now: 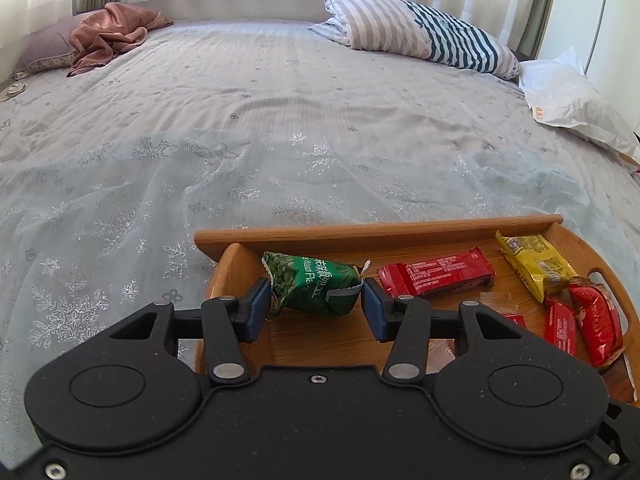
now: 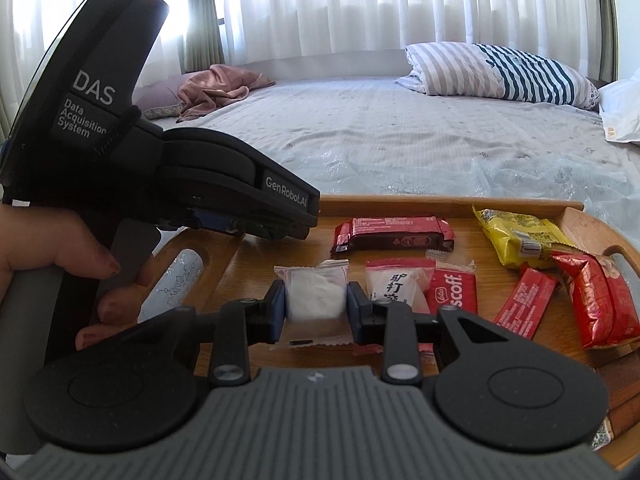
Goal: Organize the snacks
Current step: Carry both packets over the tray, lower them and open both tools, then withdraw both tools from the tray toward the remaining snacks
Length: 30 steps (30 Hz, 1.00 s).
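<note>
My left gripper is shut on a green snack packet, held over the far left corner of the wooden tray. My right gripper is shut on a clear packet with a white snack, just above the tray's middle. On the tray lie a long red bar, a yellow packet, a white-and-red packet, a red Biscoff packet, a thin red stick and a puffy red packet. The left gripper's body, held by a hand, fills the left of the right wrist view.
The tray rests on a bed with a pale snowflake cover. A striped folded quilt, a white pillow and a pink cloth lie at the far side. White curtains hang behind.
</note>
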Motion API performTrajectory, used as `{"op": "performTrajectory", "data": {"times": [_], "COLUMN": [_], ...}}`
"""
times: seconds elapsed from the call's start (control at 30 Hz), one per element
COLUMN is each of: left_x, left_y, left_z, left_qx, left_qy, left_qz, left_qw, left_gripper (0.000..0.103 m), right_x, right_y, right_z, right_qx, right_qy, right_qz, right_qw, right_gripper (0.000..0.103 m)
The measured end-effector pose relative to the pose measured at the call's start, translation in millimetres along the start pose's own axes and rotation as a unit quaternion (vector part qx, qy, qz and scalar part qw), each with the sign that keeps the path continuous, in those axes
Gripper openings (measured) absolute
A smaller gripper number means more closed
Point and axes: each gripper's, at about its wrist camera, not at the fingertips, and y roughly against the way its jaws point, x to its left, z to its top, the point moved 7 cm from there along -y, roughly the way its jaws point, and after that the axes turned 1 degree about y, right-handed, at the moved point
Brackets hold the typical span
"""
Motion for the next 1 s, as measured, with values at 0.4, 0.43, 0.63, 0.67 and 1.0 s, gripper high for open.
{"op": "performTrajectory", "data": {"times": [0.4, 0.43, 0.63, 0.67, 1.0], "left_x": [-5, -5, -6, -6, -7], "left_y": [-2, -2, 3, 5, 56], "left_z": [-4, -4, -5, -5, -8], "left_qx": [0.002, 0.002, 0.006, 0.004, -0.031], "left_qy": [-0.009, -0.009, 0.004, 0.005, -0.002], "left_qz": [-0.002, -0.002, -0.009, -0.010, -0.002], "left_qw": [1.0000, 1.0000, 0.9999, 0.9999, 0.9995], "left_gripper": [0.051, 0.051, 0.055, 0.059, 0.085], "right_x": [0, 0, -4, -5, -12], "right_y": [-5, -5, -3, -2, 31], "right_z": [-2, -2, -2, -2, -3], "right_qx": [0.007, 0.007, 0.001, 0.002, -0.022], "right_qy": [0.003, 0.004, -0.010, -0.012, -0.008], "right_qz": [0.002, 0.003, 0.014, 0.017, 0.025], "right_qw": [1.000, 1.000, 1.000, 1.000, 0.999], "right_gripper": [0.038, 0.039, 0.049, 0.050, 0.065]}}
